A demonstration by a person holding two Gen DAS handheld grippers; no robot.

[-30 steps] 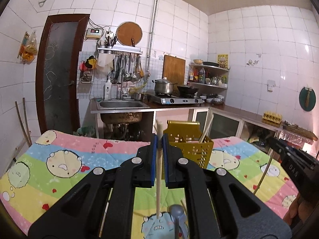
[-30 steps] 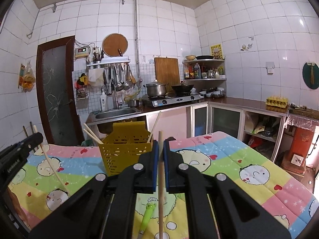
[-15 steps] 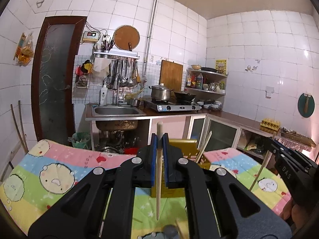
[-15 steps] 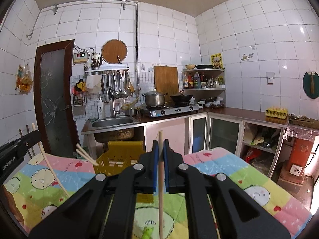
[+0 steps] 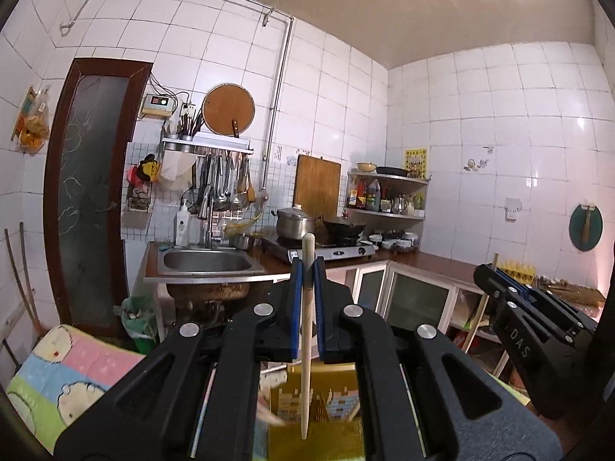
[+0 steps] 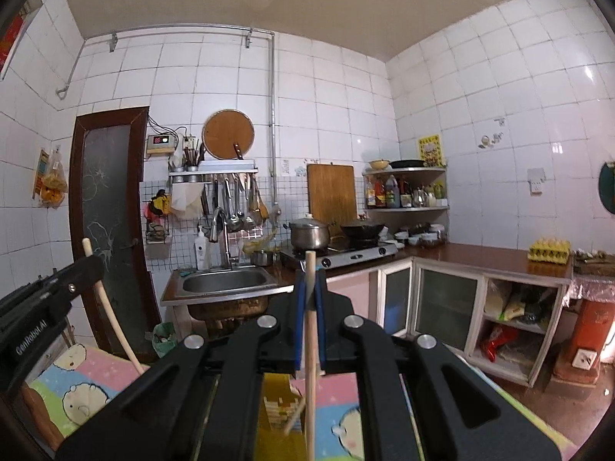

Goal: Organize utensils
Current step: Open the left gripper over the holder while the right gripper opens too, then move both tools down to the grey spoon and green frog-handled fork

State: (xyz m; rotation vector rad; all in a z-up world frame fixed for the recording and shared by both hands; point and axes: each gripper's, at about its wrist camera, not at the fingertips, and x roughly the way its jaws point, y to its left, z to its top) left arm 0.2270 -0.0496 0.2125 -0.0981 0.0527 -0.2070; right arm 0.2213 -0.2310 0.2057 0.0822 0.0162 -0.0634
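Note:
My left gripper (image 5: 306, 269) is shut on a wooden chopstick (image 5: 306, 345) that hangs upright, its lower tip over the yellow utensil basket (image 5: 319, 407) seen between the gripper arms. My right gripper (image 6: 310, 280) is shut on a second wooden chopstick (image 6: 310, 365), also upright, above the same yellow basket (image 6: 275, 411). A chopstick end (image 6: 294, 417) sticks out of the basket. The right gripper shows at the right of the left wrist view (image 5: 530, 326); the left gripper shows at the left of the right wrist view (image 6: 42, 307).
The basket stands on a table with a pastel cartoon cloth (image 5: 65, 368). Behind are a steel sink (image 5: 205, 261), a gas stove with a pot (image 5: 296, 223) and wok, glass-door cabinets (image 6: 446, 303) and a dark door (image 5: 90, 192).
Both grippers have risen and come closer over the basket, each still holding its chopstick. The basket has dropped low in both views and more wall and ceiling show.

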